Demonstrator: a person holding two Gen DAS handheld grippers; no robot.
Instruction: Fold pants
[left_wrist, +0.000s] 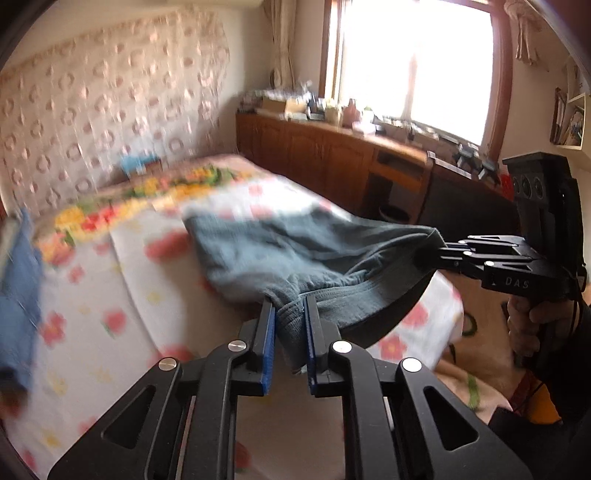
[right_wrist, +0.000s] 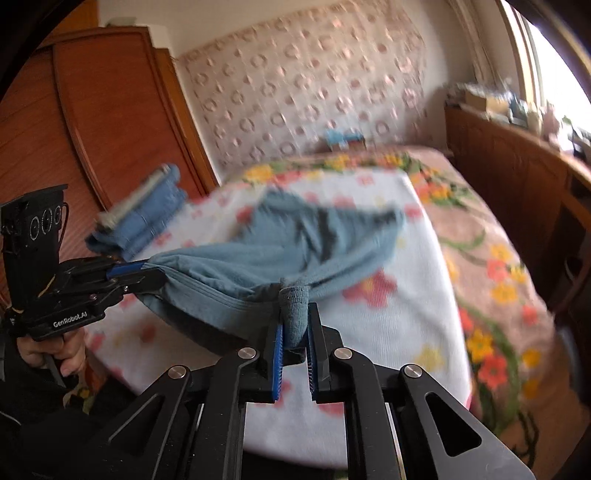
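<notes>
The grey-blue knit pants (left_wrist: 295, 251) hang stretched between both grippers above the flower-print bed (left_wrist: 110, 295). The left gripper (left_wrist: 290, 325) and the right gripper (right_wrist: 295, 325) each clench one waistband end. The legs trail away from the waistband toward the headboard, long axis lengthwise along the bed.

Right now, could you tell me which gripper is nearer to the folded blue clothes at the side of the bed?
Left. The left gripper grips the pants just beside the folded blue clothes; the right gripper holds the waistband farther away.
</notes>
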